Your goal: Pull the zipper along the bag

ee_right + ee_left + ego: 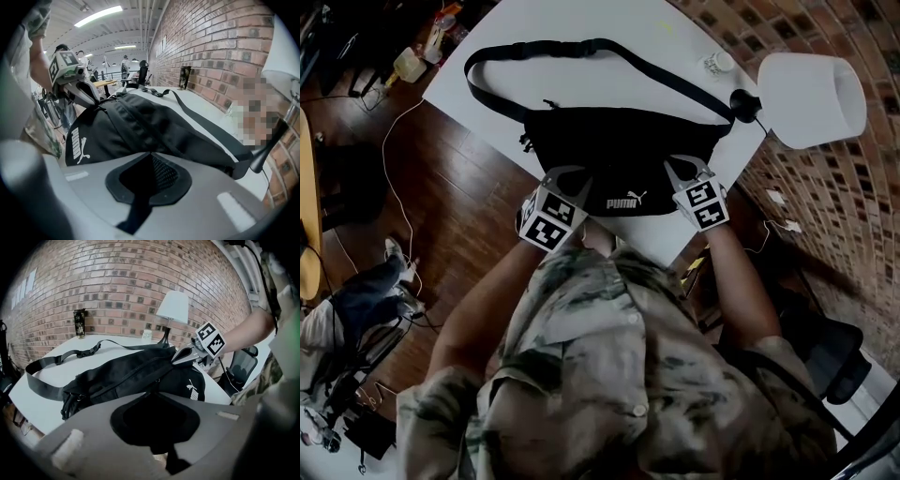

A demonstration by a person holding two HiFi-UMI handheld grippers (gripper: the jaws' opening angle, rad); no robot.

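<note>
White table [609,28] beside a brick wall [140,287], with a black bag [619,150] lying on it.
At its near edge the left gripper [569,178] and the right gripper [686,169] are each clenched, apparently on the bag's cloth.

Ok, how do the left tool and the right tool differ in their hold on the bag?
The left tool pinches the black fabric waist bag at its left end, the right tool at its right end, nearer the white lamp. Mesh shows between the right tool's jaws, plain black fabric between the left's. Both are shut on the bag.
</note>
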